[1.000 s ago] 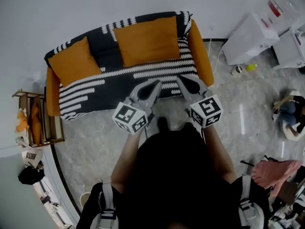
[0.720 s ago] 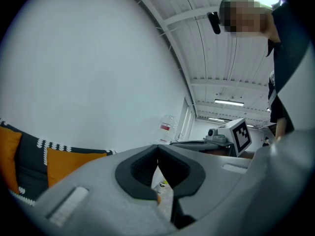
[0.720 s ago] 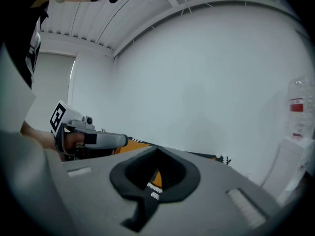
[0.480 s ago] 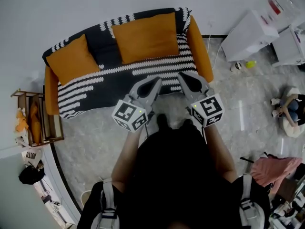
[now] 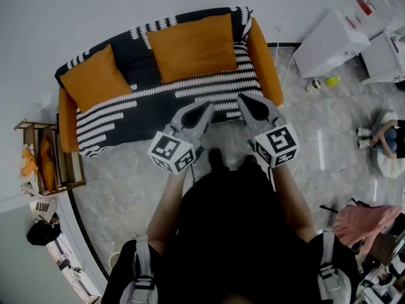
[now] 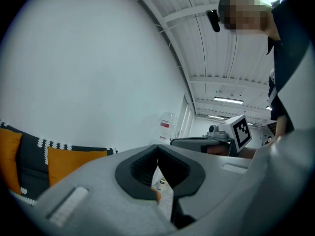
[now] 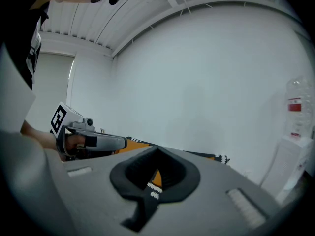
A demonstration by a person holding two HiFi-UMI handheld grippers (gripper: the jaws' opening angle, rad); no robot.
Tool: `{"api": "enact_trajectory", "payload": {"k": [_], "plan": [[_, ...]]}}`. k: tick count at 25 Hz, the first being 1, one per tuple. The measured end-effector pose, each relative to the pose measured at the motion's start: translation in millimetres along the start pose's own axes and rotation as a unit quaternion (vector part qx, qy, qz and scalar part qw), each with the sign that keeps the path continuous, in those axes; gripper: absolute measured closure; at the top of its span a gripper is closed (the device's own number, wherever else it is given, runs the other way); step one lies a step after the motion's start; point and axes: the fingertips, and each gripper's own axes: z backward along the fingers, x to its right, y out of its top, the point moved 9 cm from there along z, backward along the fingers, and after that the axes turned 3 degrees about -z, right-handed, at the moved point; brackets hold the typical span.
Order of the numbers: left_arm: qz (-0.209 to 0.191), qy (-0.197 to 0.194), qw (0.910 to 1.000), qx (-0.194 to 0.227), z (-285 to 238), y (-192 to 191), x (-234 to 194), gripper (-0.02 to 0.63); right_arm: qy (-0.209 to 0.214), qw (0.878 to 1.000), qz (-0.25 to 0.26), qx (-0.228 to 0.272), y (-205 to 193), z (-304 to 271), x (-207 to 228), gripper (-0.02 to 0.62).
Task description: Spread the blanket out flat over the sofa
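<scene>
Blanket point(image 5: 158, 109) looks flat over sofa point(image 5: 266, 62), cushions point(image 5: 190, 46) on top | L gripper point(image 5: 207, 107) & R gripper point(image 5: 244, 101) just in front of sofa, jaws together, empty | task prob. done

The head camera's aim has drifted slightly, so the sofa point(image 5: 266, 62) and the striped blanket point(image 5: 158, 106) on it now sit a little higher in the head view than a second ago. By the right edge of the floor point(image 5: 316, 151), the seated person point(image 5: 387, 141) has shifted: earlier hunched forward, now nearer that edge with both feet showing to the left
</scene>
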Motion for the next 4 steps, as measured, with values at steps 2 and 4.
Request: {"api": "enact_trajectory", "payload": {"k": [2, 4], "plan": [[0.001, -0.002, 1.0000, -0.001, -0.9, -0.8, -1.7, 0.594, -0.001, 1.000, 0.001, 0.000, -0.6, -0.8, 1.0, 0.594], [0.001, -0.003, 1.0000, -0.002, -2.0, -1.3, -3.5, 0.595, -0.002, 1.000, 0.002, 0.000, -1.1, -2.0, 2.1, 0.594]]}}
